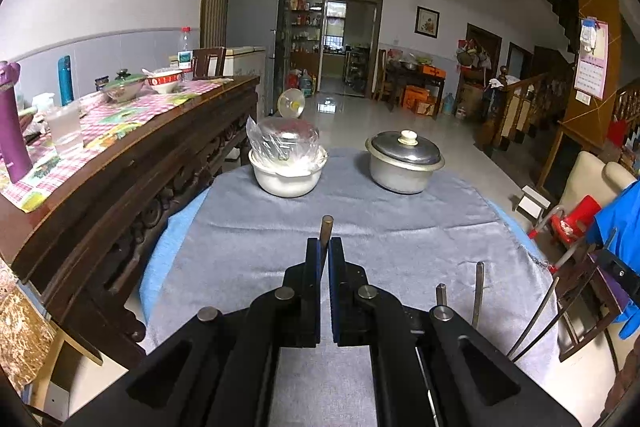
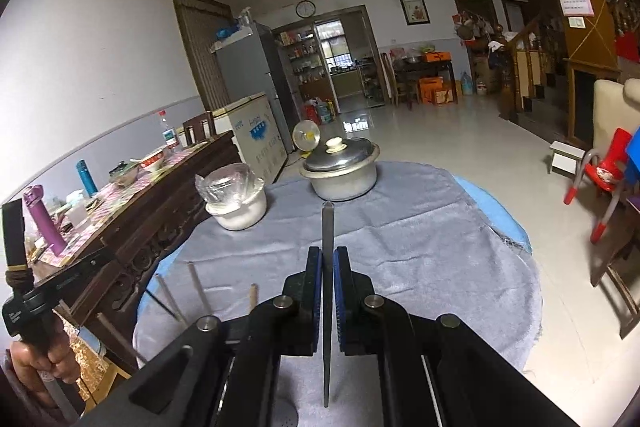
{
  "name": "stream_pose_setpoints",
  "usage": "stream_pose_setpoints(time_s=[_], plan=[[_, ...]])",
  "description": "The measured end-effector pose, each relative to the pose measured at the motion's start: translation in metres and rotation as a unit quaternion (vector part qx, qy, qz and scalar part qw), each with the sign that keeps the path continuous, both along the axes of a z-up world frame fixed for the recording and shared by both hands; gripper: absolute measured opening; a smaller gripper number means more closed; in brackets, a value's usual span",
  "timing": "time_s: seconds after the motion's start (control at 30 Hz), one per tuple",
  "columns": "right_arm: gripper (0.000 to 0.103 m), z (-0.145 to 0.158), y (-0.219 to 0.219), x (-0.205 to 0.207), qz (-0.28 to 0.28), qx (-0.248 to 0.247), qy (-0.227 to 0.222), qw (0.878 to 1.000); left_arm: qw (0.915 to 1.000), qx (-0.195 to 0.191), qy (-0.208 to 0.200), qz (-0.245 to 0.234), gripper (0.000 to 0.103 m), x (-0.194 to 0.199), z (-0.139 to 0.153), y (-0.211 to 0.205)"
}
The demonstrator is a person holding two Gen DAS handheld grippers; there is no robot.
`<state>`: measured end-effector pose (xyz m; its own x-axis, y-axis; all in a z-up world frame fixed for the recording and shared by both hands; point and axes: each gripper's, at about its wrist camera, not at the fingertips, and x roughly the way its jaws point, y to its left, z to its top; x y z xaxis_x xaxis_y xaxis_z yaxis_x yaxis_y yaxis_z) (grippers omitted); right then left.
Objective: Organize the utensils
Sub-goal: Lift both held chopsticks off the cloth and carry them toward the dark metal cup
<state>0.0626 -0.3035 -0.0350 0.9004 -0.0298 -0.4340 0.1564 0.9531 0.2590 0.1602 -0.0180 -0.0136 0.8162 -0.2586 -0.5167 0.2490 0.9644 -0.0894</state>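
Clamped between the blue pads of my left gripper [image 1: 325,255], a slim brown wooden chopstick [image 1: 326,231] is poking up past the fingertips at the centre of the left wrist view; the jaws are pressing almost fully together on it. My right gripper [image 2: 329,263] is squeezing a flat grey metal utensil handle [image 2: 327,267] just as tightly, its narrow length running from the bottom centre of the right wrist view up to a pointed tip just below the pot.

Both are hanging over a round table draped in a grey cloth [image 1: 400,227] with a light blue cover showing at its edges. At the far side of that cloth, a white bowl wrapped in clear plastic [image 1: 286,167] is sitting left of centre, and a lidded aluminium pot with a cream knob [image 1: 404,163] is standing right of centre, apart from the bowl.

More thin utensil ends [image 1: 478,291] are sticking up at the lower right of the left wrist view, beside my right gripper's frame. A dark carved wooden sideboard [image 1: 132,163] is filling the left side, carrying a pink checked cloth and crockery.

At the lower left of the right wrist view, a hand [image 2: 44,359] is gripping a black handle.
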Motion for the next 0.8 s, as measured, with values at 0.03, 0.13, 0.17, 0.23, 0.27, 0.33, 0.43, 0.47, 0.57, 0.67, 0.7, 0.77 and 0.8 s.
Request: stream_pose_setpoints(time_s=[0.03,0.13,0.17,0.23,0.27,0.33,0.43,0.47,0.57,0.67,0.7,0.77,0.8], plan=[[0.007,0.001,0.002,-0.002,0.004,0.001,-0.001,1.000,1.0000,-0.002,0.000,0.000,0.003,-0.001,0.001,0.001],[0.007,0.005,0.006,-0.005,0.010,0.001,-0.005,1.000,1.0000,-0.006,-0.003,0.000,0.003,-0.006,0.005,0.002],[0.007,0.005,0.006,-0.005,0.013,0.002,-0.005,1.000,1.0000,-0.008,-0.004,-0.002,0.003,-0.008,0.006,0.002],[0.007,0.006,0.007,-0.005,0.017,0.003,-0.006,1.000,0.9999,-0.010,-0.005,-0.005,0.003,-0.011,0.008,0.003],[0.007,0.006,0.007,-0.005,0.018,0.003,-0.006,1.000,0.9999,-0.012,-0.007,-0.006,0.003,-0.013,0.009,0.003],[0.007,0.006,0.008,-0.005,0.019,0.001,-0.007,1.000,0.9999,-0.013,-0.006,-0.010,0.003,-0.015,0.010,0.002],[0.007,0.002,0.005,-0.003,0.017,0.003,-0.002,1.000,0.9999,-0.009,-0.009,-0.011,0.003,-0.018,0.010,0.000],[0.007,0.000,0.004,-0.003,0.015,0.006,0.000,1.000,0.9999,-0.010,-0.007,-0.011,0.003,-0.017,0.010,-0.001],[0.007,-0.004,0.000,-0.003,0.013,0.012,0.003,1.000,0.9999,-0.010,-0.006,-0.009,0.003,-0.016,0.007,0.000],[0.007,-0.005,-0.002,-0.002,0.012,0.014,0.005,1.000,0.9998,-0.013,-0.006,-0.010,0.003,-0.014,0.007,0.001],[0.007,-0.006,-0.003,-0.002,0.012,0.016,0.005,1.000,0.9998,-0.012,-0.006,-0.011,0.003,-0.014,0.007,0.001],[0.007,-0.006,-0.004,-0.001,0.013,0.018,0.006,1.000,0.9997,-0.016,-0.007,-0.015,0.003,-0.014,0.007,0.002],[0.007,-0.006,-0.004,-0.001,0.013,0.018,0.006,1.000,0.9996,-0.018,-0.008,-0.018,0.003,-0.015,0.007,0.003]])
